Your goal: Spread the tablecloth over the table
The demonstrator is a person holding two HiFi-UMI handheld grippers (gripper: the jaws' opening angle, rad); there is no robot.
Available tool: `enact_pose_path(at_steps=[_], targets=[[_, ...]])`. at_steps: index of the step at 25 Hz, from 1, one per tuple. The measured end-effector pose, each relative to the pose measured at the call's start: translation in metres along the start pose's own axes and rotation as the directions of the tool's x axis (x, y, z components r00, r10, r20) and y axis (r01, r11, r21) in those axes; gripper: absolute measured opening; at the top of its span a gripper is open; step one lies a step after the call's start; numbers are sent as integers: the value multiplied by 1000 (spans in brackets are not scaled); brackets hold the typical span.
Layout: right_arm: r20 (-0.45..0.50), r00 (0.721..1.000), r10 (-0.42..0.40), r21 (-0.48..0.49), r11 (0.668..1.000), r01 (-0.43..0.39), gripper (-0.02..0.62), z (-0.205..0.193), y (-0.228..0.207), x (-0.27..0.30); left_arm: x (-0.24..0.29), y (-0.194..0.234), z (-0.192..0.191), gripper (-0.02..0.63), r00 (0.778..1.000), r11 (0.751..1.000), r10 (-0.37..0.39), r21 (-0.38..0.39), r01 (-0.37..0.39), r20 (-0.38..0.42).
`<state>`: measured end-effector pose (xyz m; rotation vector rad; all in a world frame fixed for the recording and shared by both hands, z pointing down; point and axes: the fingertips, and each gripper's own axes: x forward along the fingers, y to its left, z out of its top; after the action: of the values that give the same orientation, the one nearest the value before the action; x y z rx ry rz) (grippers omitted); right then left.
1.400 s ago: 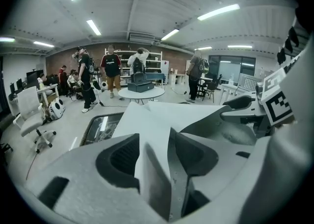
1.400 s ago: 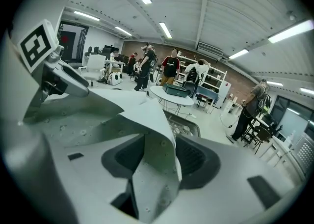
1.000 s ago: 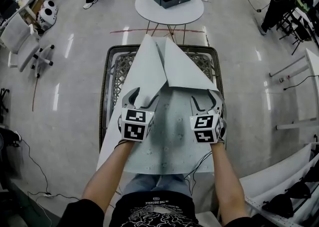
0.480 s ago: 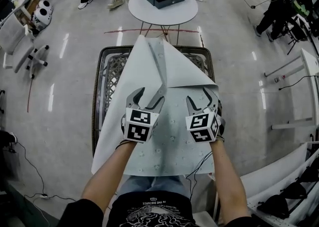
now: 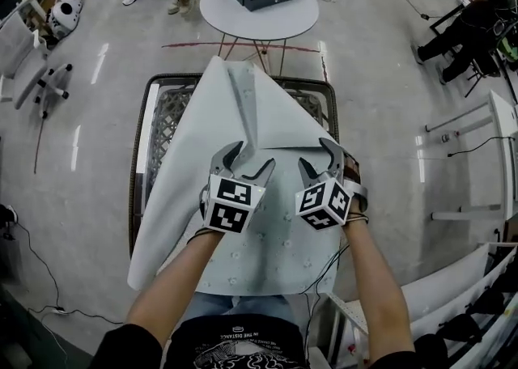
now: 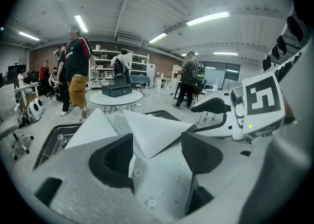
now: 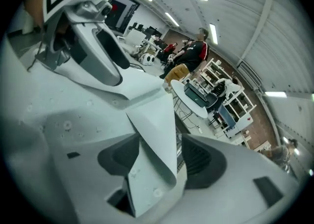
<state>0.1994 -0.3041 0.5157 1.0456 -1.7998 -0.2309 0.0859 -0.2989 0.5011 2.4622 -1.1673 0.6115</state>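
Both pairs of jaws stand apart, and neither is clamped on anything. In the left gripper view, the left gripper (image 6: pixel 157 156) has the pointed tip of a folded-back flap (image 6: pixel 152 137) lying between its pads without being pinched. In the right gripper view, the right gripper (image 7: pixel 162 161) has a raised fold of the same cloth (image 7: pixel 152 134) standing up between its open pads, closer to the left one.

The tablecloth (image 5: pixel 267 116) lies lengthwise on the table (image 5: pixel 150 125), with its long axis running straight away from the person. It covers the table's near half and hangs over the near edge and the left side. Over the table's far half the cloth is doubled back toward the person in two triangular flaps that meet along the table's centre line. This leaves the mesh top bare at the far left and far right corners.

From the head view, the left gripper (image 5: pixel 253 157) sits around the middle of the table at the tip of the left flap. The right gripper (image 5: pixel 314 154) is just beside it at the near edge of the right flap. Each hand is nearest its own flap.

The likely next step is to close on these flap edges. They would then be carried away from the person and outward, toward the table's bare far corners.
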Motion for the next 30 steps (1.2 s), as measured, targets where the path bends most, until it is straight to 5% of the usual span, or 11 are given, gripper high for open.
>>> enact_pose_path(at_steps=[9, 16, 23, 27, 30], targets=[[-48, 998, 47, -160, 986, -54, 272, -35, 9, 58, 41, -5, -14, 318, 999, 1000, 14, -16, -15, -40], [-55, 998, -16, -368, 930, -5, 242, -49, 6, 91, 58, -1, -13, 306, 998, 999, 36, -23, -37, -59], [53, 998, -16, -188, 982, 26, 183, -37, -11, 91, 65, 5, -8, 298, 996, 998, 55, -17, -57, -72], [110, 994, -14, 6, 1000, 14, 150, -30, -31, 88, 71, 5, -2, 293, 996, 998, 54, -16, -56, -73], [141, 990, -10, 193, 981, -17, 122, -32, -50, 88, 75, 3, 3, 293, 996, 999, 52, -11, -53, -73]])
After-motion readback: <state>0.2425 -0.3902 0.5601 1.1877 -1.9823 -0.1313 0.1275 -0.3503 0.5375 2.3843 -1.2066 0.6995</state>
